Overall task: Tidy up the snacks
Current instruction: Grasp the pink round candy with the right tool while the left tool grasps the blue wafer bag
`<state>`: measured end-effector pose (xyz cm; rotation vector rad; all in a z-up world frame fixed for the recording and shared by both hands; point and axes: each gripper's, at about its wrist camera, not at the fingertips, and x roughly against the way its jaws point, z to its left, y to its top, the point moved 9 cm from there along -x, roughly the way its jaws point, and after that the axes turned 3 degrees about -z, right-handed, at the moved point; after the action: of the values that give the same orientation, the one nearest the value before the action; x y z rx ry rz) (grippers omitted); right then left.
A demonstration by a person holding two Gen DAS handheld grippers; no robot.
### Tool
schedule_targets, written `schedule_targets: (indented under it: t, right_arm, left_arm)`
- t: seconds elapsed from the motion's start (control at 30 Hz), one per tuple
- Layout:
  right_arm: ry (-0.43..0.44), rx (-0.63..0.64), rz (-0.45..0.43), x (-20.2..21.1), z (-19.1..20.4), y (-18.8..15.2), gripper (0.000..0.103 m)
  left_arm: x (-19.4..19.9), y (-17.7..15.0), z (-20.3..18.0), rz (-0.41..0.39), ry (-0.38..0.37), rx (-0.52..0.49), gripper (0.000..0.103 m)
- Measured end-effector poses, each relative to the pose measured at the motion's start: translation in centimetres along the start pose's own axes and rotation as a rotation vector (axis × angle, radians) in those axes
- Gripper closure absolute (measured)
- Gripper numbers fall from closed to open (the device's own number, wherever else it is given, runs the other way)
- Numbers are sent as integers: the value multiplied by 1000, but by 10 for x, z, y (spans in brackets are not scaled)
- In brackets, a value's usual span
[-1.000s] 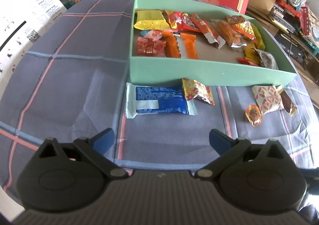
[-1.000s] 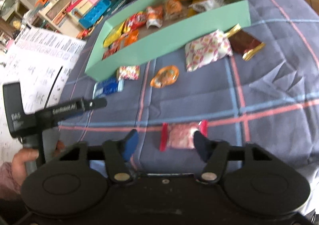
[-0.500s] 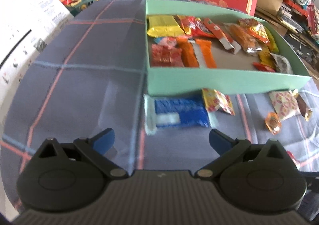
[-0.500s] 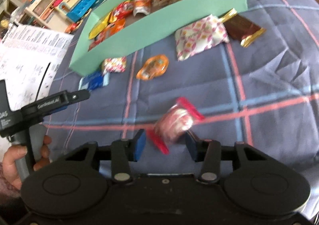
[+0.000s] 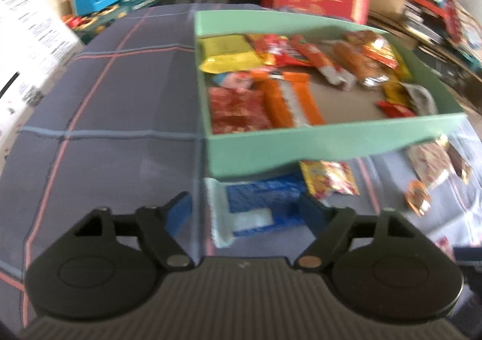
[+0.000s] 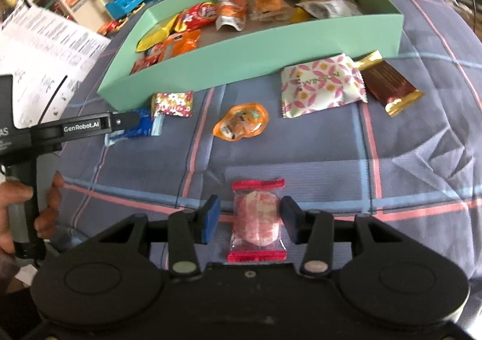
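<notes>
The left wrist view is smeared; the blue wafer pack [image 5: 259, 204] lies near the green box [image 5: 316, 144], seemingly between the spread fingers of the left gripper [image 5: 245, 215]. The right gripper [image 6: 248, 219] hovers low, jaws apart, straddling the pink candy [image 6: 257, 221] without clear contact.

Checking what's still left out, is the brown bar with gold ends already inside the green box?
No, the brown bar lies on the cloth outside the green box, beside the pink-patterned packet.
</notes>
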<state>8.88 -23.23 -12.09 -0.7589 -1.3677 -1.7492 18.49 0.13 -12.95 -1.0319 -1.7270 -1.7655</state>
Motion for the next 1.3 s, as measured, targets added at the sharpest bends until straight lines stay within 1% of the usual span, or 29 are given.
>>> schedule_targets:
  t: [0.03, 0.13, 0.17, 0.2, 0.23, 0.33, 0.4, 0.43, 0.5, 0.53, 0.6, 0.7, 0.8, 0.93, 1.03, 1.13, 1.17, 1.2, 1.23, 1.27, 1.3]
  right_arm:
    - [-3, 13, -1, 1, 2, 0, 57]
    - [-13, 57, -6, 2, 6, -2, 57]
    - [-18, 75, -8, 2, 7, -3, 57]
    - [-22, 85, -10, 1, 10, -4, 57]
    - [-24, 94, -9, 2, 11, -6, 57]
    - [-25, 118, -6, 6, 11, -10, 57]
    - [-24, 121, -9, 9, 10, -13, 57]
    - [-25, 127, -11, 9, 9, -14, 60]
    - [-56, 145, -20, 10, 7, -14, 71]
    - [-67, 146, -27, 10, 4, -13, 72]
    - [-80, 118, -41, 11, -4, -9, 73]
    - [-108, 50, -66, 10, -23, -1, 72]
    - [-97, 8, -78, 9, -30, 4, 73]
    - [-112, 39, -89, 8, -27, 3, 72]
    - [-102, 32, -94, 9, -28, 3, 72]
    - [-98, 41, -102, 8, -29, 5, 71]
    - [-98, 45, -108, 7, -29, 6, 71]
    - [-98, 49, -114, 6, -28, 6, 70]
    - [-99, 55, -120, 5, -27, 7, 70]
    - [-101, 65, -128, 5, -26, 8, 70]
    - [-103, 75, -134, 4, -25, 9, 71]
  left_arm:
    - [1, -3, -5, 7, -14, -17, 37]
    - [6, -10, -19, 17, -26, -62, 38]
    - [8, -13, -23, 25, -38, -73, 41]
    - [8, -18, -28, 44, -57, -77, 49]
    - [7, -21, -33, 63, -74, -79, 50]
    - [14, -29, -45, 65, -79, -123, 49]
    - [18, -34, -50, 76, -111, -122, 49]
    - [21, -35, -52, 79, -124, -121, 49]
    - [26, -35, -53, 72, -124, -129, 47]
    - [28, -34, -51, 65, -116, -131, 46]
    - [32, -28, -45, 45, -94, -128, 36]
    - [33, -16, -36, 21, -57, -121, 27]
    - [26, -7, -38, 18, -53, -143, 27]
    - [7, -3, -49, 28, -28, -206, 27]
    - [-4, -5, -54, 49, -43, -228, 27]
    - [-9, -7, -63, 64, -57, -278, 33]
    - [-10, -9, -67, 75, -70, -290, 40]
    - [-10, -9, -70, 70, -81, -297, 50]
    - [-9, -10, -73, 69, -94, -303, 57]
    - [-8, -10, -76, 70, -108, -304, 61]
    - [-6, -12, -78, 68, -101, -307, 62]
